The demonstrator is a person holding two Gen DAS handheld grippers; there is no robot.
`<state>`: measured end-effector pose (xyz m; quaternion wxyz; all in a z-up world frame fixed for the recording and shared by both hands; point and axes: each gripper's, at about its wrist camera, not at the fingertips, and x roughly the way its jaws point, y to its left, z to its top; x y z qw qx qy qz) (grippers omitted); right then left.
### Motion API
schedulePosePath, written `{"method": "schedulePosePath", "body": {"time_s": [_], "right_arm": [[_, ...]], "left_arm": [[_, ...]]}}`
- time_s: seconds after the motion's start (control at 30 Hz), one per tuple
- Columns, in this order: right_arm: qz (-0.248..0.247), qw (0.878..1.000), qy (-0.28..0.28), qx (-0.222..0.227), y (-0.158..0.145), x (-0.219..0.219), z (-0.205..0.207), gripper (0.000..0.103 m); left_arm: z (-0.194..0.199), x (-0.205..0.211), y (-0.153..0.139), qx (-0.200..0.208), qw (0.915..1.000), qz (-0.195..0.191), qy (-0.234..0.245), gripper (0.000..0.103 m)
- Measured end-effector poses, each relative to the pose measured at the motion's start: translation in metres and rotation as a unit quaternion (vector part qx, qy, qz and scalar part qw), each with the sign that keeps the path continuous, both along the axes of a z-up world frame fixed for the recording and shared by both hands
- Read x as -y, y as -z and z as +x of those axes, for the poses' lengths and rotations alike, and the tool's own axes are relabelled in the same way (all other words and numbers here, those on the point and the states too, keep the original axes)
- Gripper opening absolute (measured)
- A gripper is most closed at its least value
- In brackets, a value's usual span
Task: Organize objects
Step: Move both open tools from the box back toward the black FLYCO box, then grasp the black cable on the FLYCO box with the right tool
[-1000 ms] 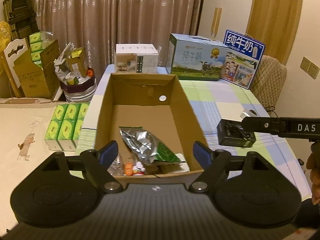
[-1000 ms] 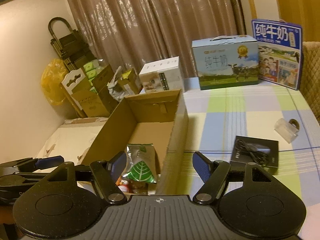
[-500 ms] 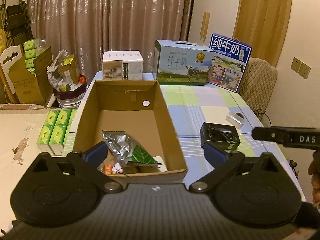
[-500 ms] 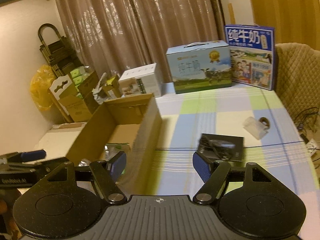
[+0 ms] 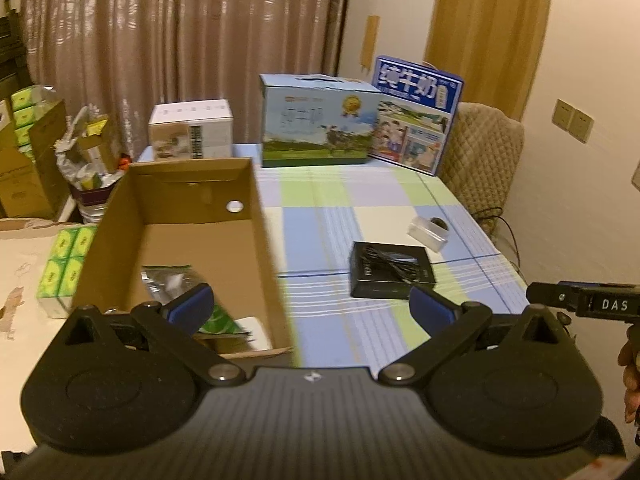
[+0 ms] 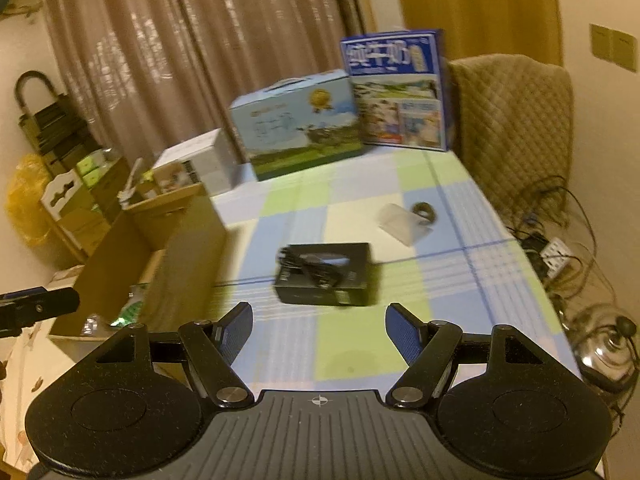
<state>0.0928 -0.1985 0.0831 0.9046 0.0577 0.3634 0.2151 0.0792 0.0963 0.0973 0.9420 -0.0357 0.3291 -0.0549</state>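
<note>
An open cardboard box (image 5: 256,216) stands on the checked tablecloth (image 5: 344,208) and holds a silver-green snack bag (image 5: 172,280); the box also shows in the right wrist view (image 6: 188,240). A flat black box with a coiled cable (image 5: 391,269) lies right of it, also in the right wrist view (image 6: 326,268). A small clear packet with a dark ring (image 6: 408,220) lies beyond. My left gripper (image 5: 308,306) is open and empty above the box's near right corner. My right gripper (image 6: 319,330) is open and empty, just short of the black box.
Two milk cartons (image 5: 320,120) (image 5: 416,114) and a white box (image 5: 191,130) stand at the table's far edge. Green tissue packs (image 5: 64,256) lie left of the cardboard box. A padded chair (image 6: 512,120) and floor cables with a power strip (image 6: 556,252) are on the right.
Both grippers have swung to the right, away from the cardboard box and toward the black box. Both stay open and empty.
</note>
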Motion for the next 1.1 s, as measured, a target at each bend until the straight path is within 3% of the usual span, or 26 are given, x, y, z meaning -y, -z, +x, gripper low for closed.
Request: {"method": "schedulePosePath", "body": {"time_s": [0.33, 0.77, 0.9, 1.1], "right_arm": [[-0.018, 1.0, 0.008, -0.01, 0.016, 0.031, 0.012, 0.071], [-0.068, 0.994, -0.082, -0.012, 0.042, -0.005, 0.064, 0.07], [-0.095, 0.988, -0.125, 0.001, 0.05, -0.024, 0.085, 0.069], [-0.142, 0.968, -0.208, 0.006, 0.066, -0.057, 0.123, 0.056]], "left_arm": [[0.026, 0.043, 0.016, -0.016, 0.9986, 0.014, 0.048, 0.102], [0.069, 0.057, 0.039, -0.037, 0.9922, 0.045, 0.11, 0.102], [0.091, 0.057, 0.042, -0.042, 0.9878, 0.055, 0.14, 0.102], [0.126, 0.059, 0.049, -0.055, 0.976, 0.098, 0.187, 0.102]]}}
